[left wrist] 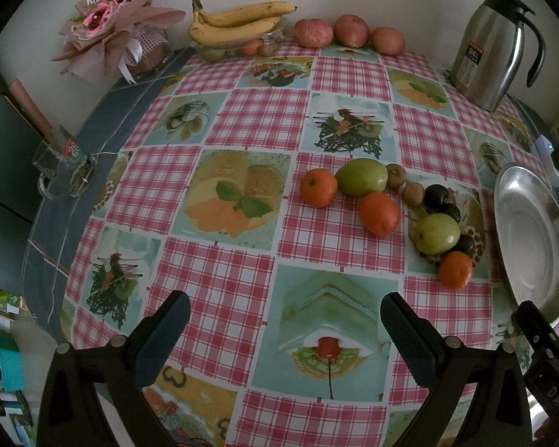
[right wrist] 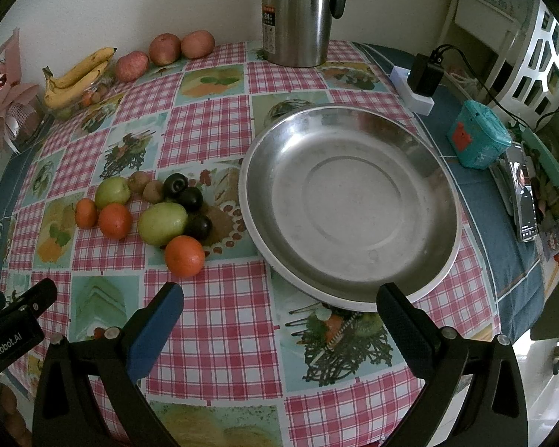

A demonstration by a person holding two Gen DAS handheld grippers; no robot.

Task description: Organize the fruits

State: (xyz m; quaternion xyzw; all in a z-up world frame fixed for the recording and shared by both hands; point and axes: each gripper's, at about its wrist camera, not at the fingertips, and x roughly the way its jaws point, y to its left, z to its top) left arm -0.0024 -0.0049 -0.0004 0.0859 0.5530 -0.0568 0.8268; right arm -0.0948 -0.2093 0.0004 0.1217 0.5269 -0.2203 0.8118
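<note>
A cluster of loose fruit lies on the checked tablecloth: oranges [left wrist: 378,212] [right wrist: 184,255], green fruits [left wrist: 361,176] [right wrist: 162,222], small brown fruits [left wrist: 413,193] [right wrist: 153,190] and dark plums [left wrist: 436,196] [right wrist: 190,198]. An empty steel plate [right wrist: 350,201] [left wrist: 533,238] sits right of the cluster. My left gripper [left wrist: 285,316] is open and empty, above the cloth in front of the fruit. My right gripper [right wrist: 279,309] is open and empty, at the plate's near rim.
At the back by the wall are bananas [left wrist: 238,22] on a clear box, red apples [left wrist: 351,30] and a steel jug [left wrist: 492,48] [right wrist: 298,11]. A glass mug [left wrist: 61,164] and bouquet [left wrist: 108,26] stand left. A charger [right wrist: 423,78], teal box [right wrist: 479,139] and phone [right wrist: 523,193] lie right.
</note>
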